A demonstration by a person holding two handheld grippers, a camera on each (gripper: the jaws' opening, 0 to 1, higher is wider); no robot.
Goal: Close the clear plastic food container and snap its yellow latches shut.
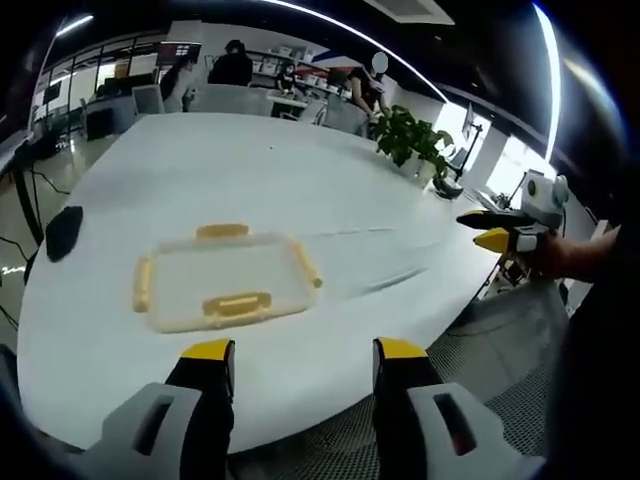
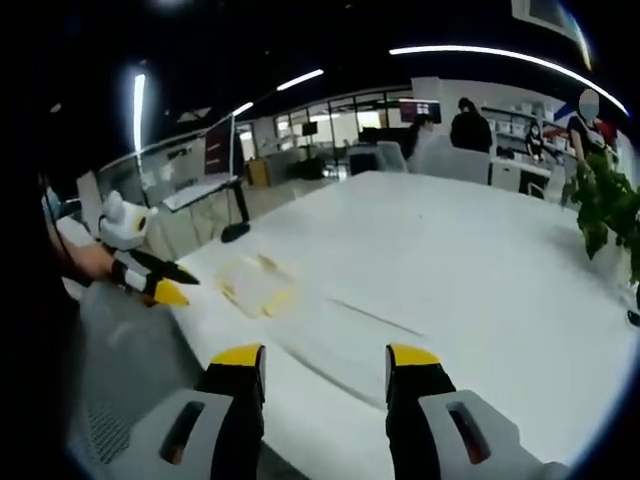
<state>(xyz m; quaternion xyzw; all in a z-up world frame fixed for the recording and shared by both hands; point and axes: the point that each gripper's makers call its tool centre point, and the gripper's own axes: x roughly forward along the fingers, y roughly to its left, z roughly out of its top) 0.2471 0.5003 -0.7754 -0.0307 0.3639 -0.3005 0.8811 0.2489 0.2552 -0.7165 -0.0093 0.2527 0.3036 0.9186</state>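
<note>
A clear plastic container (image 1: 225, 282) lies flat on the white table (image 1: 250, 170), its lid resting on it and yellow latches on all four sides. My left gripper (image 1: 305, 350) hovers just off the table's near edge, short of the container, open and holding nothing. The right gripper (image 1: 492, 230) hangs in a hand beyond the table's right edge. In the right gripper view the container (image 2: 255, 285) is a blurred shape near the table's edge. My right gripper (image 2: 325, 357) is open and empty there, and the left gripper (image 2: 160, 282) comes in from the left.
A black object (image 1: 63, 230) lies near the table's left edge. A potted plant (image 1: 415, 140) stands at the far right corner, also seen as the plant (image 2: 605, 205). Chairs, desks and people are beyond the far end. Grey carpet (image 1: 500, 340) lies below.
</note>
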